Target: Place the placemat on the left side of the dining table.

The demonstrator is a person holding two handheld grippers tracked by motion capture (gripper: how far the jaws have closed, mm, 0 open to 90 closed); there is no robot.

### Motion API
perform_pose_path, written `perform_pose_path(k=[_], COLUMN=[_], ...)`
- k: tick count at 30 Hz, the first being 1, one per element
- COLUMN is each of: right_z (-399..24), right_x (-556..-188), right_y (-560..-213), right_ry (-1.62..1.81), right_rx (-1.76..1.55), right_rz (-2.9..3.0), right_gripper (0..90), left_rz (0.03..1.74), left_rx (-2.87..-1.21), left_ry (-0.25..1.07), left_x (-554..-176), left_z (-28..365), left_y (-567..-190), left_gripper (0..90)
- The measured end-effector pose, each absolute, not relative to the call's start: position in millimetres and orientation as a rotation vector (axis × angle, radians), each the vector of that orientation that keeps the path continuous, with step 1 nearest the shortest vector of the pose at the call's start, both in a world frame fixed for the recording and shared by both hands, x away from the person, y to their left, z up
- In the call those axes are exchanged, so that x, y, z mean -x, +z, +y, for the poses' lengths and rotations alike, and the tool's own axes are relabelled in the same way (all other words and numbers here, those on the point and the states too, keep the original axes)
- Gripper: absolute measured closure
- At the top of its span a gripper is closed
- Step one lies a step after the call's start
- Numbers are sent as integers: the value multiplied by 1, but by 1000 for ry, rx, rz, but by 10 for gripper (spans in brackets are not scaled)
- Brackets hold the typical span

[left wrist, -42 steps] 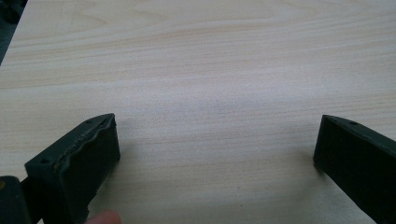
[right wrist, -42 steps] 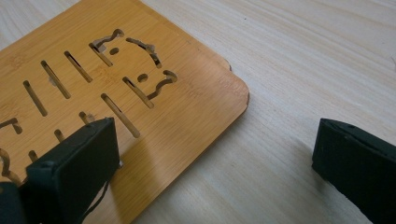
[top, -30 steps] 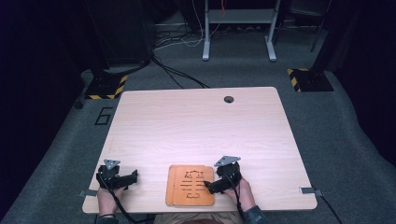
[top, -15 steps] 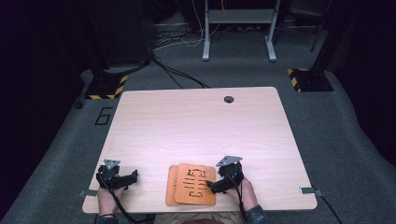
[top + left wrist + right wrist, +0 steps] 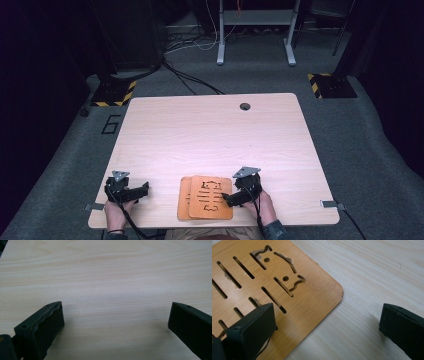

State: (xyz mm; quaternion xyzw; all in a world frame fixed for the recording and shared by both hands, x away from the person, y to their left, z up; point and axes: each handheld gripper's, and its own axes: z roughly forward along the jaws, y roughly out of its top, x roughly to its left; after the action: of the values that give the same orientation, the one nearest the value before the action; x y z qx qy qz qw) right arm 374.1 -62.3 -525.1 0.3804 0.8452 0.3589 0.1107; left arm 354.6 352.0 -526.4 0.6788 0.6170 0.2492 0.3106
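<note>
While the person sat at the near edge of the wooden table (image 5: 210, 135), two thin bamboo boards lay stacked there between the hands, the top board (image 5: 210, 196) skewed off the lower board (image 5: 183, 198) so that a strip of the lower one showed at its left. Cut-out slots and a small figure ran through the top board's face. The right gripper (image 5: 229, 198) rested at that board's right edge with its jaws spread wide, one jaw hanging over the slotted wood, the other over bare table beyond the rounded corner; it pinched nothing. The left gripper (image 5: 144, 188) sat well apart to the left, jaws likewise spread over empty tabletop. From where I stood, the risk looked plain enough: the boards were flat and thin, lying flush, so a jaw trying to get under the edge could skid over the top instead, or catch both boards at once. A jaw tip could also snag in one of the slots. Since the stack sat close to the table's near edge, a careless shove could have slid a board off toward the person's lap.
</note>
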Motion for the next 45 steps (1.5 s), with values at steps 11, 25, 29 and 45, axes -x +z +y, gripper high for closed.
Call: perform_pose_path(k=[11, 25, 29, 45], right_z=[-63, -63, -63, -63], right_x=[-374, -373, -373, -373], right_y=[-526, -526, -526, -526], right_ry=[1059, 1058, 1058, 1058], right_rx=[-1109, -1116, -1117, -1124], right_rz=[2476, 2475, 2474, 2471], right_gripper=[0, 0, 0, 0], left_rz=[1452, 1315, 1279, 1179], left_rx=[-1875, -1948, -1963, -2028], left_ry=[594, 475, 435, 332], left_x=[-347, -343, -342, -344], left_z=[313, 273, 260, 223], left_y=[-501, -495, -496, -503], left_gripper=[12, 10, 10, 10])
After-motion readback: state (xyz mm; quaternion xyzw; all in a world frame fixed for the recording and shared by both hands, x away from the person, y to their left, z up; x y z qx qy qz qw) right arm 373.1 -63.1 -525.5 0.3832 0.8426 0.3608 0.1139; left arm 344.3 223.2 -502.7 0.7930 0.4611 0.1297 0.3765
